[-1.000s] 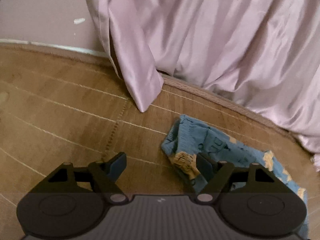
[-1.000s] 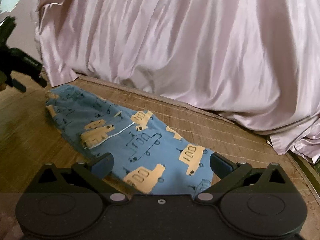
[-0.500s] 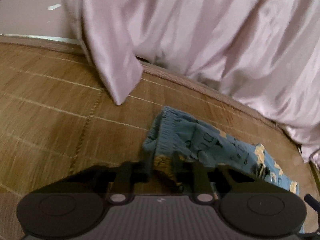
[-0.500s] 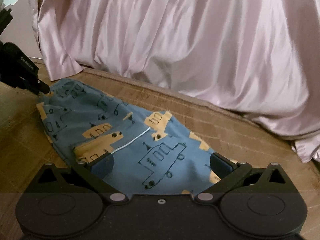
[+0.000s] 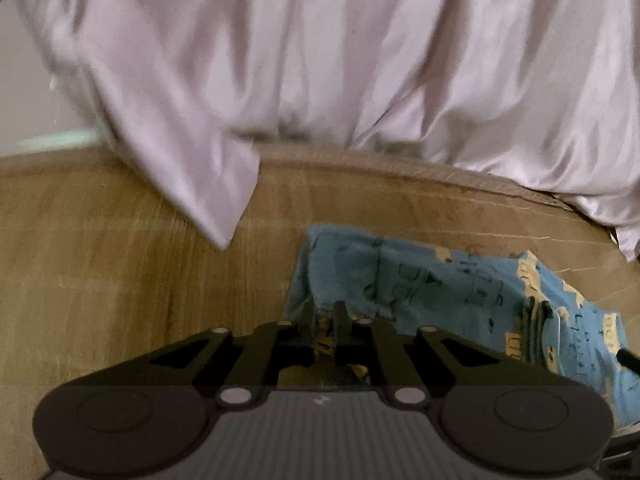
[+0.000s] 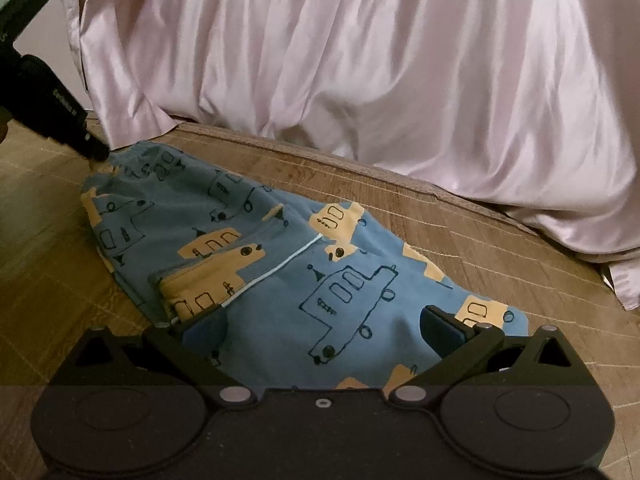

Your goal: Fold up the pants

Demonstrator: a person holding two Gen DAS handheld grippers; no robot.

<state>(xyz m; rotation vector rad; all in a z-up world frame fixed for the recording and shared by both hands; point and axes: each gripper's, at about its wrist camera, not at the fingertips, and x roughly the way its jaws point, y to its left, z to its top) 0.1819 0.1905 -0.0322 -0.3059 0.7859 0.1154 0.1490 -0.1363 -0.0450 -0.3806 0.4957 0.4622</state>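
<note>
Small blue pants (image 6: 280, 264) printed with yellow and outlined vehicles lie on a woven straw mat. In the left wrist view my left gripper (image 5: 324, 320) is shut on the near corner of the pants (image 5: 440, 280), at their bunched left end. The same gripper (image 6: 94, 152) appears as a black tool at the far left of the right wrist view, touching that end. My right gripper (image 6: 324, 328) hovers open over the pants' right end, one finger on each side of the cloth. Its dark fingers (image 5: 534, 328) show at the right of the left wrist view.
A pale pink satin sheet (image 6: 360, 60) hangs down behind the pants along the mat's (image 6: 520, 248) far edge, with one corner (image 5: 200, 184) drooping onto the mat left of the pants. Bare mat (image 5: 100, 260) stretches to the left.
My left gripper has closed onto the pants' left corner after standing open a second ago. My right gripper has moved forward over the pants and stays open.
</note>
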